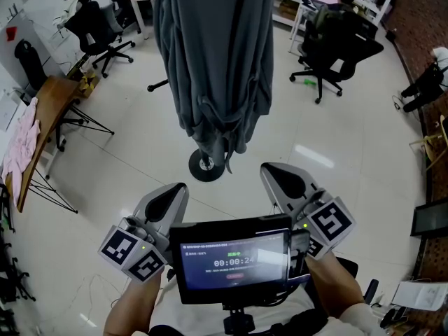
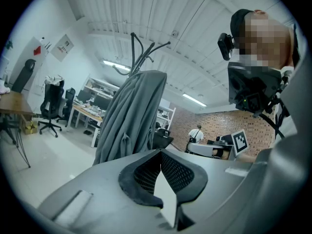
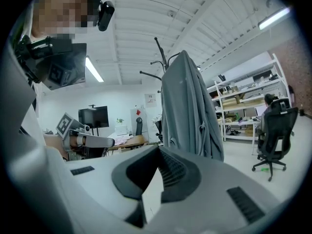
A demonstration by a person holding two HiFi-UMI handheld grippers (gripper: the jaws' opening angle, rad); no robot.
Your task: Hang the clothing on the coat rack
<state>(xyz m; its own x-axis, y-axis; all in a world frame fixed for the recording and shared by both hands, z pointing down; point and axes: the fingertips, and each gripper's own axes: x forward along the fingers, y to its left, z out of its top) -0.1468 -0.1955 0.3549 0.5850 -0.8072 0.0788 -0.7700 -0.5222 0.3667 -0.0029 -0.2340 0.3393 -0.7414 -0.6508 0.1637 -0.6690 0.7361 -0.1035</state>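
Note:
A long grey garment (image 1: 213, 54) hangs draped over the coat rack, reaching almost down to the rack's round black base (image 1: 207, 165). In the left gripper view the garment (image 2: 131, 116) covers the pole, with the bare hooks (image 2: 146, 52) sticking out above. The right gripper view shows the same garment (image 3: 187, 111) and the hooks (image 3: 163, 57). My left gripper (image 1: 171, 196) and right gripper (image 1: 280, 177) are held side by side near my body, well short of the rack. Both point at it. Each is shut with nothing between its jaws (image 2: 160, 152) (image 3: 158, 150).
A wooden table (image 1: 49, 110) with pink cloth (image 1: 19, 142) stands at the left. Black office chairs (image 1: 98, 30) are at the back left, and a person sits in a chair (image 1: 336, 47) at the back right. A small screen (image 1: 234, 264) sits between my hands.

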